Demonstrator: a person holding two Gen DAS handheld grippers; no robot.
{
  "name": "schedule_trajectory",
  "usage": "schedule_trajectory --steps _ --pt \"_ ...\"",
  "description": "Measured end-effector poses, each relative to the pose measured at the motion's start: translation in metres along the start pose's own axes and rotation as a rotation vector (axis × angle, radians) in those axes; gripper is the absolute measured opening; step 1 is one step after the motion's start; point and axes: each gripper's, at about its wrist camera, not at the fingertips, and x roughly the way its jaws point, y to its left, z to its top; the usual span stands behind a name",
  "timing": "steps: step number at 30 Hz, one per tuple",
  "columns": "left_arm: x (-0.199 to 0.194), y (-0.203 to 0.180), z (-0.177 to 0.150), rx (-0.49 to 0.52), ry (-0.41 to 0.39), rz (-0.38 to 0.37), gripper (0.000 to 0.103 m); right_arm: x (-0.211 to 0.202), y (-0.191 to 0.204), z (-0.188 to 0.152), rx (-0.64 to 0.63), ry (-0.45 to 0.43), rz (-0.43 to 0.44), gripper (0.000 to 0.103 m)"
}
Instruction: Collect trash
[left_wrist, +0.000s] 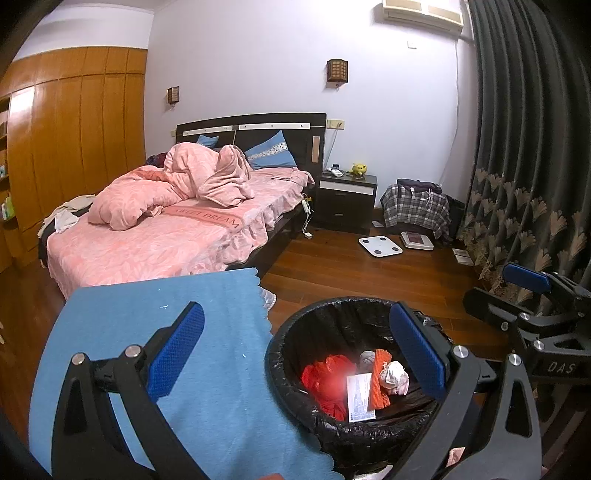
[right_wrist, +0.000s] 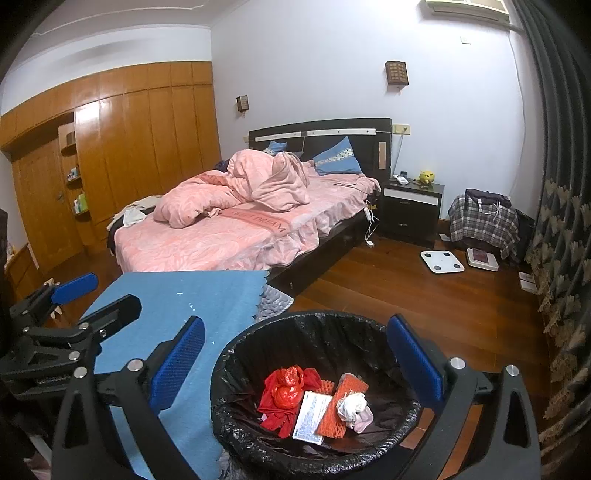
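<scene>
Bin (right_wrist: 229, 373), lower centre, black liner: holds red bag (right_wrist: 286, 391), printed white card (right_wrist: 312, 417), orange mesh (right_wrist: 341, 404), crumpled tissue (right_wrist: 352, 406). Blue cloth (right_wrist: 184, 302) just left of bin. Left gripper (left_wrist: 295, 354) spread wide, empty. Right gripper (right_wrist: 295, 363) spread wide, empty, above bin. Bed (right_wrist: 221, 240) sheet reads "SWEET DREAM".

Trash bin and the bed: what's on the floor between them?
In the right wrist view, a blue cloth lies between the bed and the trash bin, with a grey mat edge beside it. Otherwise bare wood floor.
</scene>
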Motion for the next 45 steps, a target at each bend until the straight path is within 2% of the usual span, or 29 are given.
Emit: schedule_trajectory --steps 45 --pt "-0.0001 0.0009 0.0005 0.001 0.000 0.001 0.098 -0.0004 0.0049 0.0017 -0.004 0.002 0.002 0.097"
